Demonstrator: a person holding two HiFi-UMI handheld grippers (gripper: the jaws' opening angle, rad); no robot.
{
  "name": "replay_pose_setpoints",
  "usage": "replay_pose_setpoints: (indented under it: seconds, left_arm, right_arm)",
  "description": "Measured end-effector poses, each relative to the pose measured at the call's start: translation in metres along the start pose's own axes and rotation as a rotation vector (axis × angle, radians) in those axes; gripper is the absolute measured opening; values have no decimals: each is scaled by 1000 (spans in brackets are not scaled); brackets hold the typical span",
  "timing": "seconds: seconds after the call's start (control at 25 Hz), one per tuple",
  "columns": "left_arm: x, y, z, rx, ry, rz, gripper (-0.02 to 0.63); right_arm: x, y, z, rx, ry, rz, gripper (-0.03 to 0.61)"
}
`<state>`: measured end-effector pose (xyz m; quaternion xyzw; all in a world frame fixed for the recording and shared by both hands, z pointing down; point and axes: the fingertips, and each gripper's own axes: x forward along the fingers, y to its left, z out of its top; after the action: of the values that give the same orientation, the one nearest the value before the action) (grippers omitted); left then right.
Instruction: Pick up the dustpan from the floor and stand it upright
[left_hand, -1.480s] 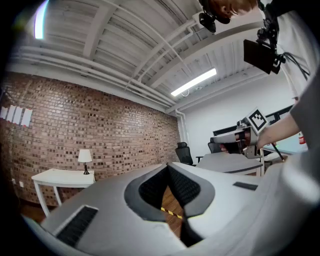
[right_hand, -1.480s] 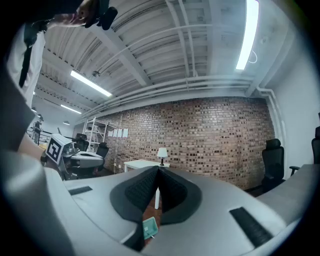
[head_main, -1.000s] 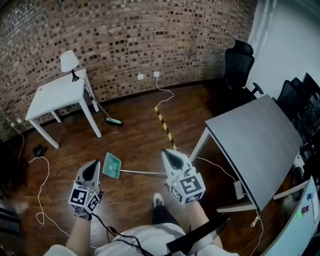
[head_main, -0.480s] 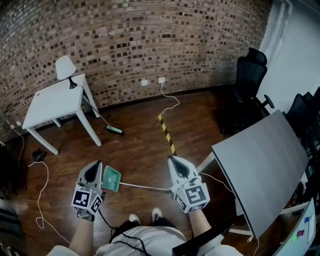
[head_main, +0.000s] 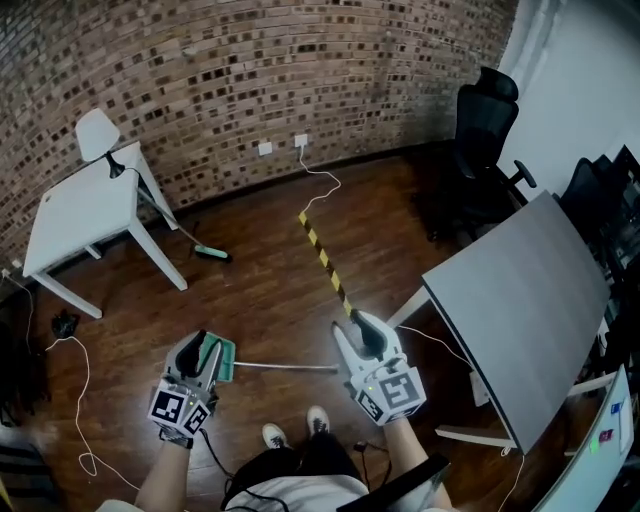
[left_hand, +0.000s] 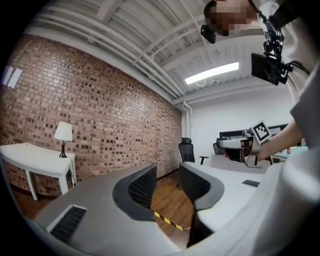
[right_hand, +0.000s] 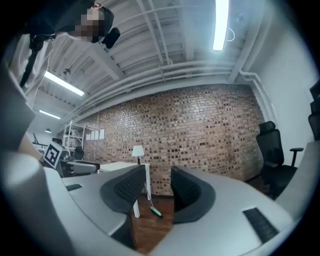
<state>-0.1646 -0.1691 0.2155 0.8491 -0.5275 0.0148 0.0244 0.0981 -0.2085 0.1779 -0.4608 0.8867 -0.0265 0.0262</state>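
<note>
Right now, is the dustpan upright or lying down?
Lying down: the dustpan lies flat on the floor, its handle level.

The left gripper (head_main: 200, 346), its jaws opening with nothing between them, covers the left edge of the dustpan (head_main: 225, 359). The dustpan's handle end vanishes behind the right gripper (head_main: 362, 326), likewise opening and empty. Beyond the dustpan, a green-headed broom (head_main: 212, 254) is too small to make out clearly.

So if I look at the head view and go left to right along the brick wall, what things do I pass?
white square table → green broom head on the floor → yellow-and-black striped floor tape → black office chair
</note>
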Motion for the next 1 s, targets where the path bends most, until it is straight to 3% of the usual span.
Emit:
replay_pose_setpoints:
  seconds: [0.16,0.32,0.44,0.64,1.0]
  left_arm:
    - [13,5,-85,-31,146,-63,178]
    - [28,4,-183,-95,274,-114,178]
    - [41,1,-263,-103,344,-161,178]
    - [77,-9,-411,-138,422,-278,178]
    - [135,-35,-654,74,532,-578,178]
  right_arm:
    - [-6,-18,-97,24,157,-63,233]
    - [-29,-33,-220,37,372,-64,244]
    - [-48,-49,-303,134,435,-88,249]
    - [-71,-71,-452,116,554,-74,255]
    - [-96,-115,-682,68,598,-113,265]
